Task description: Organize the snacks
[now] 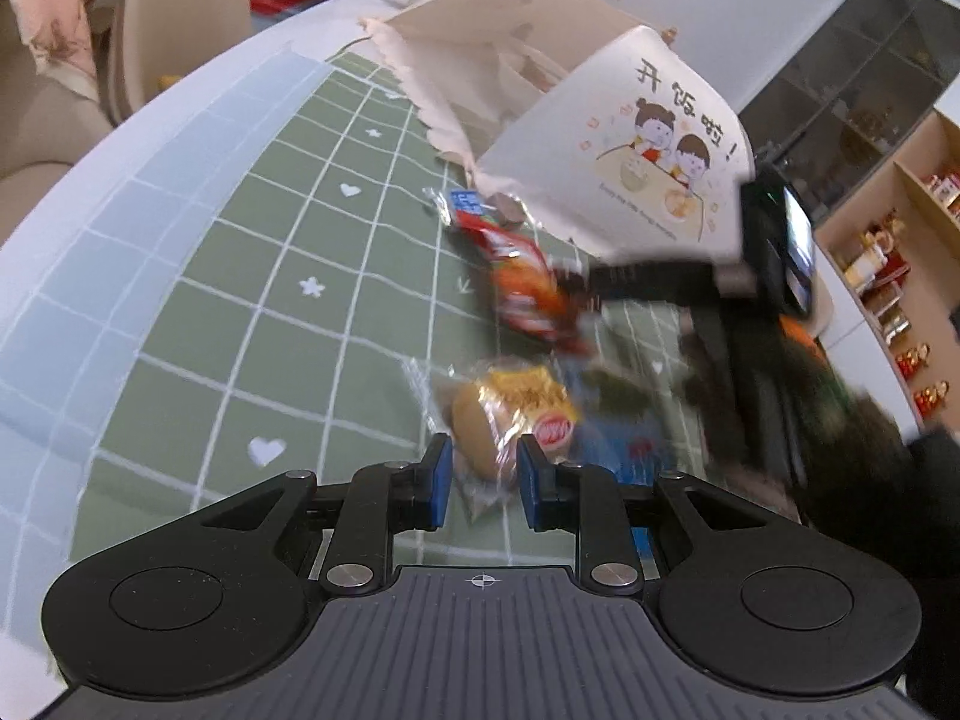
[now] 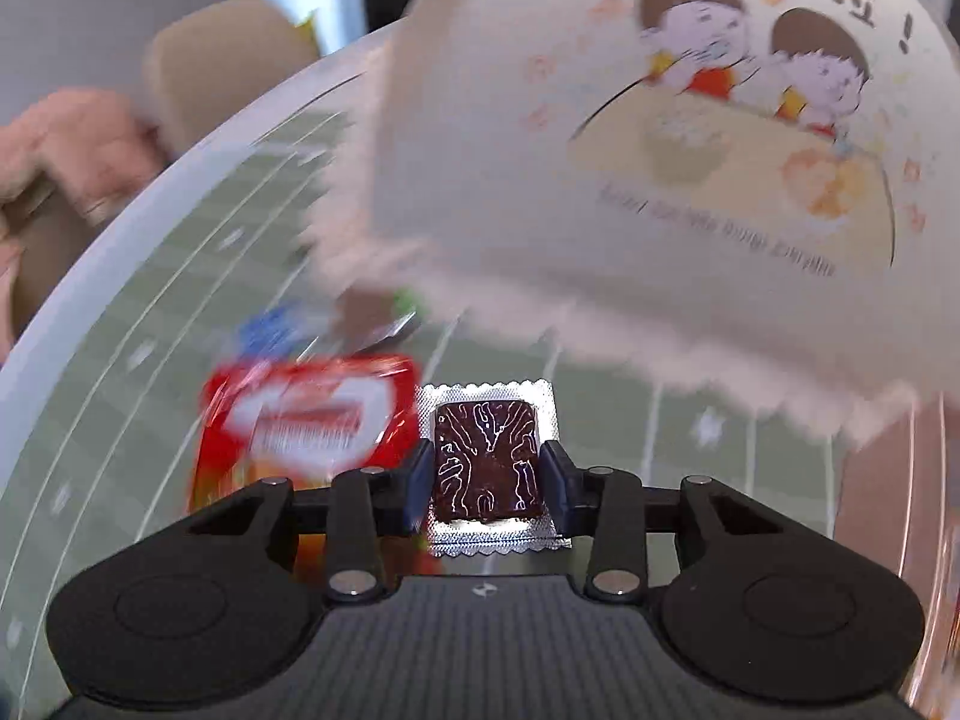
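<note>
My left gripper is shut on a clear-wrapped bun snack with a yellow label, held just above the green checked cloth. A red-orange snack pack lies beyond it, next to a small blue-and-red packet. A white cartoon-printed bag stands behind, its mouth open. My right gripper is shut on a dark brown square snack in a silver wrapper, close under the bag. A red pack lies to its left, blurred. The right gripper shows blurred in the left wrist view.
The round white table edge curves at the left. A beige chair with a pink garment stands beyond it. Shelves with jars line the right wall. A blue flat pack lies right of my left gripper.
</note>
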Action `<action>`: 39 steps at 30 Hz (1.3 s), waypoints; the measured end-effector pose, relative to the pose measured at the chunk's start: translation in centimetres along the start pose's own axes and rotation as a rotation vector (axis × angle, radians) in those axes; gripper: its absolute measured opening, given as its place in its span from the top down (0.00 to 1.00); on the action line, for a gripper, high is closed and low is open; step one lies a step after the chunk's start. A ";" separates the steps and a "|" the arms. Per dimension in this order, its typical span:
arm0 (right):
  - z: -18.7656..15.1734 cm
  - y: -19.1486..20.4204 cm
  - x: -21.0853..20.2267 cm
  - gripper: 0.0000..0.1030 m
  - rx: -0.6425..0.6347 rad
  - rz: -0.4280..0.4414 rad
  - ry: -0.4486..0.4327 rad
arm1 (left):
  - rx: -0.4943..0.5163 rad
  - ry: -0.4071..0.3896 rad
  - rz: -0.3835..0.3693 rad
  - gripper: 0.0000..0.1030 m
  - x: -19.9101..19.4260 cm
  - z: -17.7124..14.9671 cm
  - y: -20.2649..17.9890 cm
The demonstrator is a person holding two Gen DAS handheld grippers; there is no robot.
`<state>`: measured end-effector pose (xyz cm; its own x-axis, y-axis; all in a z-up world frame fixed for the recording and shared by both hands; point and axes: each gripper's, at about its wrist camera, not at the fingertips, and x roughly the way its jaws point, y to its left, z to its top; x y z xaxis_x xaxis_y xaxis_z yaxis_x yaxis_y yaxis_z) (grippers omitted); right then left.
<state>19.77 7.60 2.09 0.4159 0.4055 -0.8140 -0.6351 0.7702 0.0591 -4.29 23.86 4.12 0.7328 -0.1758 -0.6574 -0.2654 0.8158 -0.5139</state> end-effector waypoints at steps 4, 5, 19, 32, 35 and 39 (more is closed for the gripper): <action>-5.0 1.6 -3.5 0.63 -0.028 0.090 0.031 | 0.050 -0.019 -0.011 0.74 1.1 2.0 -1.2; -6.1 2.0 -4.5 0.63 -0.041 0.098 0.034 | 0.075 -0.031 -0.015 0.74 1.5 2.9 -1.7; -13.4 -0.6 -14.7 0.43 0.138 0.058 -0.034 | 0.674 0.129 0.202 0.72 19.0 15.8 -7.7; -20.0 -3.1 -16.9 0.43 0.340 0.000 -0.004 | 0.735 0.314 0.086 0.69 21.5 16.6 -8.6; -20.8 -3.4 -17.4 0.42 0.358 -0.006 -0.012 | 0.796 0.379 0.036 0.59 20.6 14.9 -9.1; -21.7 -3.7 -17.5 0.42 0.391 0.003 -0.018 | 0.927 0.370 0.048 0.50 19.5 11.8 -10.2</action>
<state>0.74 -13.08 3.60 0.4281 0.4140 -0.8033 -0.3419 0.8970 0.2801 20.07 18.58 3.07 0.4514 -0.1630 -0.8773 0.4191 0.9067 0.0472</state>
